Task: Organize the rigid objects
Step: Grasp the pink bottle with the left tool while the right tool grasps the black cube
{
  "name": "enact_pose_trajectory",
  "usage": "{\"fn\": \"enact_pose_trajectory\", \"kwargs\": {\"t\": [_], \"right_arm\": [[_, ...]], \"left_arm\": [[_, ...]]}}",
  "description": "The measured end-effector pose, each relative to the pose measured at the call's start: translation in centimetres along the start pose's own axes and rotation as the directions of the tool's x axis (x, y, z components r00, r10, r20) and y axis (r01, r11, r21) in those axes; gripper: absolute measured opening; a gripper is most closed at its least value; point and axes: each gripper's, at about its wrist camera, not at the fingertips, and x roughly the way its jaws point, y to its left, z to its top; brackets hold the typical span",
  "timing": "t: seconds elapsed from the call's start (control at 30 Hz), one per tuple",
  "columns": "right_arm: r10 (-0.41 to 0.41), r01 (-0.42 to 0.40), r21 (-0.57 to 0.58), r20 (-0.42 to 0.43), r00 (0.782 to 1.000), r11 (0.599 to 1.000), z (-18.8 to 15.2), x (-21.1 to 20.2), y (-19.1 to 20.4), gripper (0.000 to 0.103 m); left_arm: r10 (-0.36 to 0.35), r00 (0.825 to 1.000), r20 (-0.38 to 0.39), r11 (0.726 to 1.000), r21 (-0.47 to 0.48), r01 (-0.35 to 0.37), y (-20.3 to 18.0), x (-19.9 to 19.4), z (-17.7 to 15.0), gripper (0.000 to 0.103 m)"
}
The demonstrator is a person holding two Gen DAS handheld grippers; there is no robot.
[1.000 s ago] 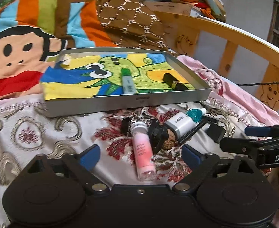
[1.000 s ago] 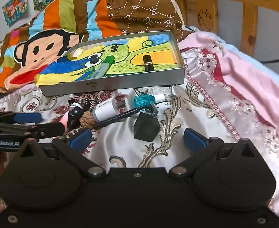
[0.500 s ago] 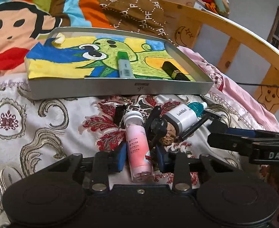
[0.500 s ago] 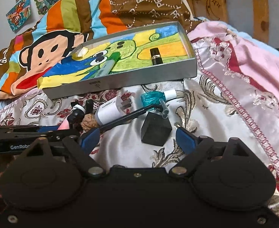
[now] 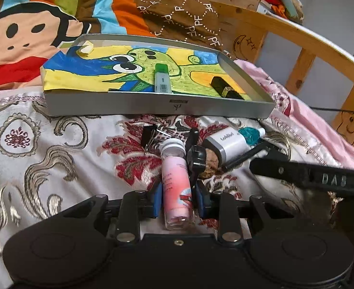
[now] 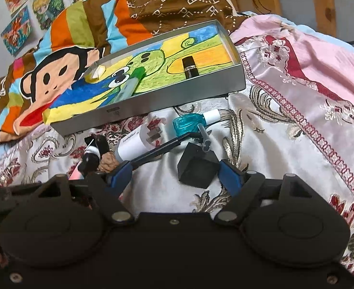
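Note:
My left gripper (image 5: 178,193) is shut on a pink bottle (image 5: 177,180) with a white cap, which lies on the patterned bedspread. My right gripper (image 6: 174,175) is open, with a black cube (image 6: 197,168) between its fingers, close to the right pad (image 6: 229,177). Beyond them sits a grey metal tray (image 5: 152,103) (image 6: 152,101) lined with a frog drawing. In it lie a green-capped tube (image 5: 162,79) (image 6: 128,86) and a black lipstick (image 5: 225,88) (image 6: 190,68).
Loose on the bedspread lie a white charger (image 5: 227,142) (image 6: 136,144), teal bottle (image 5: 250,133) (image 6: 189,124), walnut (image 5: 209,166) (image 6: 107,162), binder clip (image 5: 149,136) and a long black stick (image 6: 164,147). A wooden bed rail (image 5: 309,43) runs behind; pillows lie past the tray.
My left gripper went from wide open to shut on the pink bottle. My right gripper moved forward, bringing the black cube between its fingers, and narrowed slightly.

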Motion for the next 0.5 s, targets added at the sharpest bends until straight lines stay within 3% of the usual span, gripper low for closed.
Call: {"fn": "enact_pose_trajectory", "kwargs": {"t": [0.03,0.2,0.3,0.5], "right_arm": [[0.001,-0.001,0.005,0.002,1.000,1.000,0.0,0.0,-0.1,0.066],[-0.026,0.025,0.039,0.014,1.000,0.999,0.1,0.2,-0.8,0.030],[-0.033,0.033,0.061,0.008,0.999,0.998,-0.1,0.1,-1.4,0.027],[-0.047,0.047,-0.004,0.028,0.999,0.999,-0.3,-0.4,-0.3,0.019]], "left_arm": [[0.011,1.000,-0.001,1.000,0.002,-0.011,-0.3,-0.1,-0.1,0.028],[0.030,0.999,-0.024,0.999,-0.016,-0.031,-1.5,-0.6,-0.5,0.026],[0.038,0.999,-0.035,0.999,-0.024,-0.038,-2.0,-1.0,-0.9,0.025],[0.051,0.998,-0.045,0.996,-0.069,-0.054,-2.5,-2.2,-1.4,0.025]]}}
